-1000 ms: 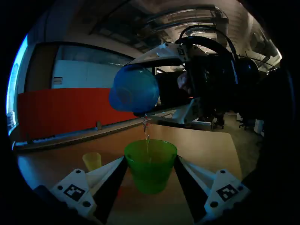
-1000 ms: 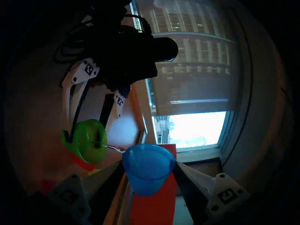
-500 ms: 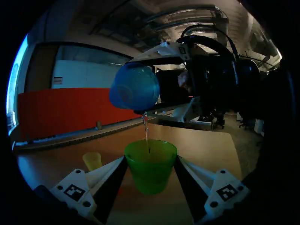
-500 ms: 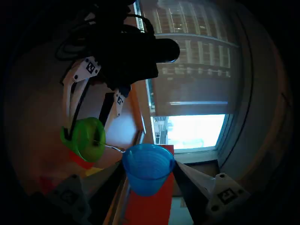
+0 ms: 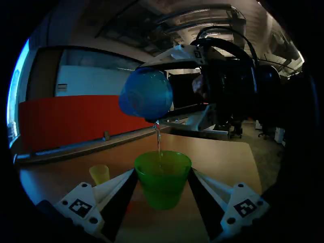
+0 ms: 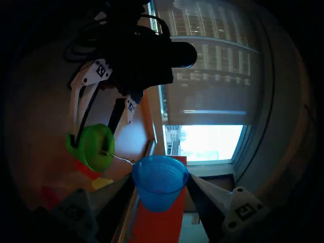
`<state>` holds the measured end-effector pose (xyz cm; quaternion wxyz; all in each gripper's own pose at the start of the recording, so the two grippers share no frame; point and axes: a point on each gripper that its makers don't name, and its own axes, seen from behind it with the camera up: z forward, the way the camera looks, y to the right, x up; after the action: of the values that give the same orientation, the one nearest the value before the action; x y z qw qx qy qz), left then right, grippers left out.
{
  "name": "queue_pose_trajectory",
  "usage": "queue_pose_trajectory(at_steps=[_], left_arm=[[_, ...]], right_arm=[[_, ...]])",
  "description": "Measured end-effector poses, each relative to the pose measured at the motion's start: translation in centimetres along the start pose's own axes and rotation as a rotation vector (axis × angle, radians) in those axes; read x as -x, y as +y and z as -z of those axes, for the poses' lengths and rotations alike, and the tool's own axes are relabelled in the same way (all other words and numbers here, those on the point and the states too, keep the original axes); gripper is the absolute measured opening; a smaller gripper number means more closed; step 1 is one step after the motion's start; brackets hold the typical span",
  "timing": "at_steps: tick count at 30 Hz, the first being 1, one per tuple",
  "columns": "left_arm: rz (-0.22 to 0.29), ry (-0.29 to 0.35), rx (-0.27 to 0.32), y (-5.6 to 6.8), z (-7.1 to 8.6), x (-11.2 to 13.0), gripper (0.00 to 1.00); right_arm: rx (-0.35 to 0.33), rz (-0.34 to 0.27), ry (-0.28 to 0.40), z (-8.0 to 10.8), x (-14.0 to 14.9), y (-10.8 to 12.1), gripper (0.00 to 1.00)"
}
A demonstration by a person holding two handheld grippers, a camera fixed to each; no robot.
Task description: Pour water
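My left gripper [image 5: 163, 183] is shut on an upright green cup [image 5: 163, 178] held over the wooden table [image 5: 227, 156]. Above it the right gripper [image 5: 162, 91] holds a blue cup [image 5: 145, 96] tipped on its side, and a thin stream of water [image 5: 158, 139] falls from its rim into the green cup. In the right gripper view, rolled sideways, my right gripper [image 6: 160, 187] is shut on the blue cup [image 6: 159, 182]. The stream [image 6: 119, 158] runs from it to the green cup [image 6: 93, 148], which the left gripper [image 6: 87, 141] holds.
A small yellow cup [image 5: 99, 173] stands on the table to the left, beside something red [image 6: 84, 169]. A red wall panel [image 5: 73, 119] and a ledge run behind the table. A bright window [image 6: 206, 143] lies ahead in the right gripper view.
The blue cup has tipped slightly further and the water keeps streaming into the green cup. Both grippers hold nearly the same places.
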<state>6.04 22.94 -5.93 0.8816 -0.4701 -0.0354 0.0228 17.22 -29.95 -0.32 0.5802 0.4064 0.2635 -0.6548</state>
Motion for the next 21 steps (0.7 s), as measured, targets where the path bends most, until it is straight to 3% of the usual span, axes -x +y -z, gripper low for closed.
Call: queue_pose_trajectory(at_steps=[21], left_arm=[[-0.008,0.0,0.004,0.26,-0.16,-0.18,0.85]], right_arm=[[-0.005,0.056,-0.01,0.22,0.64,-0.02,0.91]])
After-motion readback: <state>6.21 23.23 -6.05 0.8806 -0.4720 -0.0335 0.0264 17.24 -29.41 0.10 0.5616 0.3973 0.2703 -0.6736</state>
